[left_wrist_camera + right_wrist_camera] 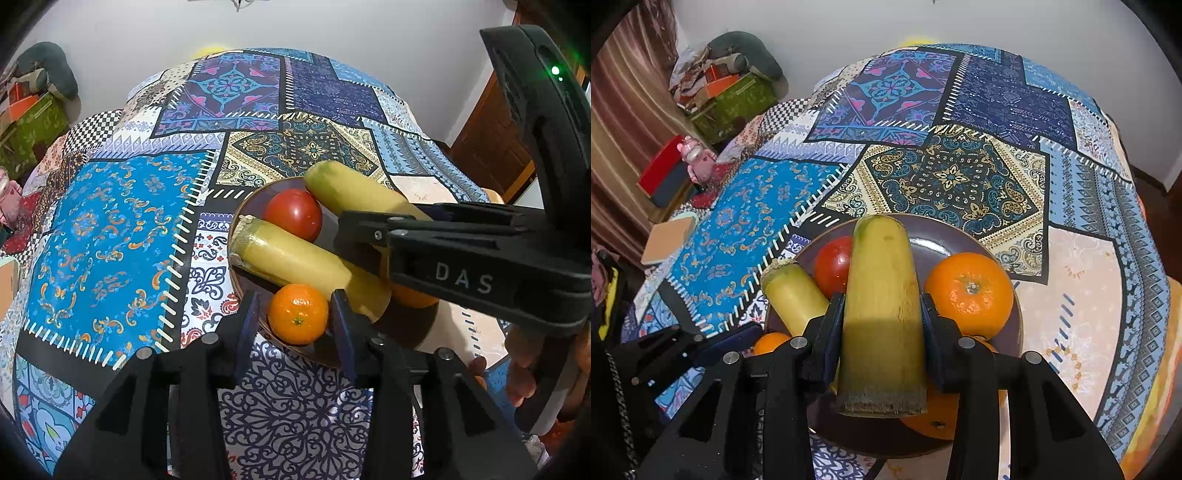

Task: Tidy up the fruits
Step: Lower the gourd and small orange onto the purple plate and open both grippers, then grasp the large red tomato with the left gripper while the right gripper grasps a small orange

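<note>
At centre frame, our right gripper (pixel 882 317) pinches a yellow-green stalk (pixel 882 295) over the plate (pixel 960 236); our left gripper (pixel 295 314), fingers spread, flanks an orange (pixel 298 314). We should lower gently, clear of the tomato (pixel 833 264).

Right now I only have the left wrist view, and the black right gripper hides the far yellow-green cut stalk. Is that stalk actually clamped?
Observer: Yes. The right gripper is shut on the yellow-green cut stalk, with a finger on each side.
Operator: Is anything hidden behind that gripper?
Observer: A large round orange sits on the right side of the dark brown plate.
Operator: Any more fruit?
Observer: Another orange lies below the stalk's cut end.
</note>
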